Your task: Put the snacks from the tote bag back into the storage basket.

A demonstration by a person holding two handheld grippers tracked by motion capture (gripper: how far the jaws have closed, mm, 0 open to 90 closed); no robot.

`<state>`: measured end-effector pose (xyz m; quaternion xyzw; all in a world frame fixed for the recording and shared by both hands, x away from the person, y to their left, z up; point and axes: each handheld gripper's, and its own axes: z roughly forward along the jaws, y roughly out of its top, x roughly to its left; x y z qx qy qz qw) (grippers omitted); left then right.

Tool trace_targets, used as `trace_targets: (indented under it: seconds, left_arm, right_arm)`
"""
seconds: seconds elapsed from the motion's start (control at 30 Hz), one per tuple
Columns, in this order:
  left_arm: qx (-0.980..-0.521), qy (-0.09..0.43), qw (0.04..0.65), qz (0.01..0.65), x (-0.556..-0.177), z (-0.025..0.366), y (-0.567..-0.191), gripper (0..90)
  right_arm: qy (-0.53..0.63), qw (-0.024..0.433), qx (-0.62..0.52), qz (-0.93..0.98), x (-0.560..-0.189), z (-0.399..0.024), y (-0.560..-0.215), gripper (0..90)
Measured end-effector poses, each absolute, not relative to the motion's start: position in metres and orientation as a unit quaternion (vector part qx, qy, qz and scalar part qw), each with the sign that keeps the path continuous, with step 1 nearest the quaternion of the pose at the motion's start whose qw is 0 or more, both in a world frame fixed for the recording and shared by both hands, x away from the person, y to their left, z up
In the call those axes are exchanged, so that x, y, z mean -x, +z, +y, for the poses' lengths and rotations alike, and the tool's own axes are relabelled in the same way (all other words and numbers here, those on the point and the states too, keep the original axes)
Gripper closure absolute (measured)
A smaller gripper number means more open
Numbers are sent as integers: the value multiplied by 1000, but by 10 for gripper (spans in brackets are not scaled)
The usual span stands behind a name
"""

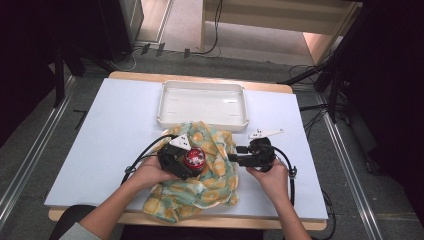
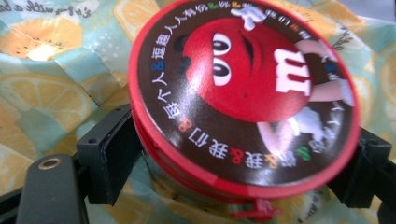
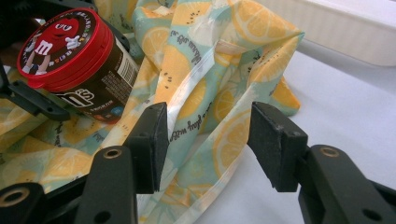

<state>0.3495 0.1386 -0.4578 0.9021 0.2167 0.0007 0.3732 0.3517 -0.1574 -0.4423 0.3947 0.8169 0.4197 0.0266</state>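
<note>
Tub (image 2: 243, 93) with red "m" character lid between left tongs (image 2: 233, 158)

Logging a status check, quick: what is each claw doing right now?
Left claw: jaws wide, gripping the red-lidded candy jar.
Right claw: open, cloth between jaws.

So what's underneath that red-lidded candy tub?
The candy tub sits on a lemon-print cloth spread over the white table, between the left gripper jaws. Whatever lies under the cloth beneath it is covered, and the tub's contents are hidden by its lid.
</note>
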Motion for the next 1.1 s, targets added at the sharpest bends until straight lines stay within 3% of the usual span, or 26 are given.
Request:
trace_targets:
  seconds: [0.5,1.1]
  left_arm:
    - [-901,53,377,208,-343,138,-457,251]
    - [-892,38,392,221,-339,143,-438,255]
  right_arm:
    - [427,25,-393,814,-351,-149,-451,487]
    - [420,26,-386,821,-352,-142,-456,499]
